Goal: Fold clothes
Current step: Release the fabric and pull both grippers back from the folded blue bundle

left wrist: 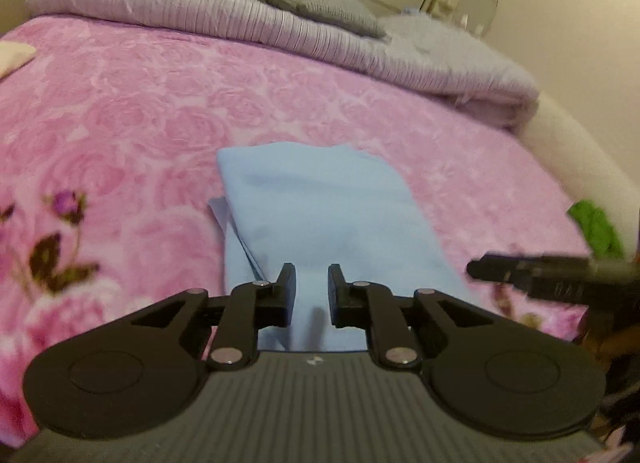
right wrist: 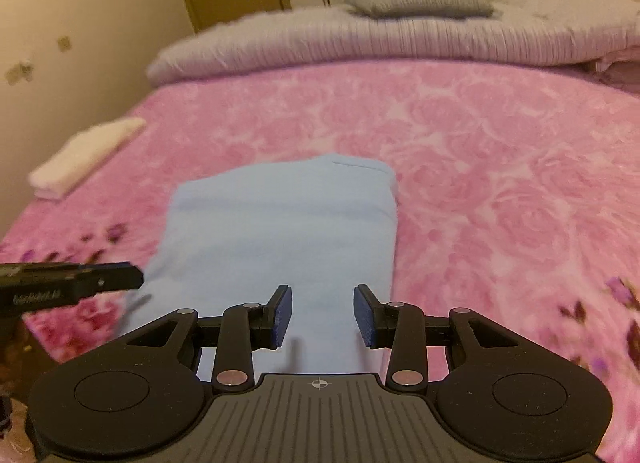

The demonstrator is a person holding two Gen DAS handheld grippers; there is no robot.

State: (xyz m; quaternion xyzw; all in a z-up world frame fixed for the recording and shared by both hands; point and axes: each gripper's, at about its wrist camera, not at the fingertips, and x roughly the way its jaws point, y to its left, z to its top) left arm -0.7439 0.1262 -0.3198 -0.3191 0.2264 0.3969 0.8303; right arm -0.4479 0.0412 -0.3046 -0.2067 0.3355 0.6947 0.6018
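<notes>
A light blue garment [left wrist: 328, 203] lies folded into a long rectangle on the pink rose-patterned bed cover [left wrist: 120, 111]. In the left wrist view my left gripper [left wrist: 312, 275] hovers over its near end, jaws a narrow gap apart with nothing between them. My right gripper [right wrist: 322, 295] stands open wider above the same near end of the blue garment [right wrist: 288, 223], also holding nothing. Each gripper shows in the other's view as a dark bar: the right gripper [left wrist: 480, 269] at the right, the left gripper [right wrist: 134, 275] at the left.
A folded white cloth [right wrist: 84, 155] lies near the bed's left edge. A green cloth [left wrist: 596, 227] sits at the right edge by the pale bed frame [left wrist: 580, 159]. A rolled lilac quilt [left wrist: 200, 11] and a grey pillow [left wrist: 320, 3] span the far end.
</notes>
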